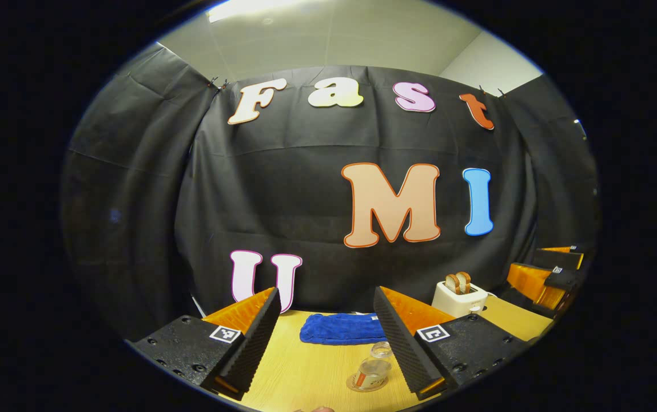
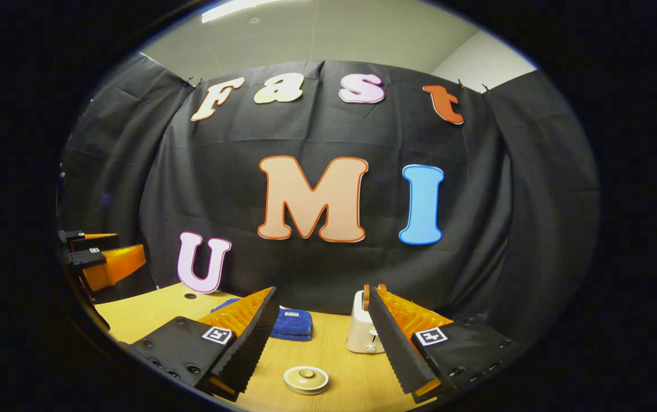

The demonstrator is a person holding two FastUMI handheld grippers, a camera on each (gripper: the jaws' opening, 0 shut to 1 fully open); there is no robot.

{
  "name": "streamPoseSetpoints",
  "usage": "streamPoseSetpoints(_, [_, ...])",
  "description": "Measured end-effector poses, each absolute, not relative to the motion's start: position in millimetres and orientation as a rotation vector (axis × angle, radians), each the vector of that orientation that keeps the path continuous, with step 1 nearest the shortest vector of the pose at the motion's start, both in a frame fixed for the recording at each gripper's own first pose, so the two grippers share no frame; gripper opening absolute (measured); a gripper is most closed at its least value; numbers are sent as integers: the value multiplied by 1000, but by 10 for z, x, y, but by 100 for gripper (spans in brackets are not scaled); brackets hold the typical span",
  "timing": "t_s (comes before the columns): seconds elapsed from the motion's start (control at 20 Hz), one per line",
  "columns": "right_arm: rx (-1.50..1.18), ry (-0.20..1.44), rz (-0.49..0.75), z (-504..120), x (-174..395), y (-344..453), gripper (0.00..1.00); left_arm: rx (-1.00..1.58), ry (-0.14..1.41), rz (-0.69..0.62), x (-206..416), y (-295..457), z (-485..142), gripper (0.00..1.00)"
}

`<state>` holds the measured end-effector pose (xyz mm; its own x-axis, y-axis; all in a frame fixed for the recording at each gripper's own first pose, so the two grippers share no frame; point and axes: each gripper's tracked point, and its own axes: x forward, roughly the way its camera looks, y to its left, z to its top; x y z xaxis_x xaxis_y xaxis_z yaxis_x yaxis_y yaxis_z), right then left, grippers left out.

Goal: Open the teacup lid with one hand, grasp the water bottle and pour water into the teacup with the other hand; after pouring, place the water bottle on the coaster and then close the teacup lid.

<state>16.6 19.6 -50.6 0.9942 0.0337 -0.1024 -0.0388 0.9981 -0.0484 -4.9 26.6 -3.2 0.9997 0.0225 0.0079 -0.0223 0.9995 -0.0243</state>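
Aloft, I hold left gripper [image 1: 325, 337] and right gripper [image 2: 319, 337] parted, empty; lid [image 2: 306, 374] sits on teacup [image 2: 305, 382], water bottle [image 1: 371, 372] stands upright nearby, so either pre-pour or finished.

At the bottom of the right gripper view, the right tongs [image 2: 319, 343] stand with their fingers spread wide over the wooden table [image 2: 139, 320], holding nothing. Low centre, between the fingers, a round teacup lid [image 2: 306, 379] with a small knob lies flat. Behind it, a white toaster [image 2: 362, 335] sits right of centre, a folded blue cloth [image 2: 294, 323] left of centre. The left tongs [image 2: 96, 257] show at the far left edge.
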Motion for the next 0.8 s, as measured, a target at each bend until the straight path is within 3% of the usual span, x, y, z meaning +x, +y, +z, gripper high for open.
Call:
streamPoseSetpoints(0.4, [-98,328,104,-1506,334,280,100,-7,14,63,-186,464,-70,95])
streamPoseSetpoints(0.45, [-104,367,114,-1660,360,294,94,0,13,73,-215,509,-65,95])
streamPoseSetpoints(0.5, [-107,407,119,-1817,364,297,99,4,13,79,-222,537,-54,95])
streamPoseSetpoints(0.7, [-99,515,129,-2270,401,303,100,21,20,101,-300,621,-60,95])
streamPoseSetpoints(0.8, [-108,543,133,-2402,412,309,95,26,26,110,-312,659,-71,95])
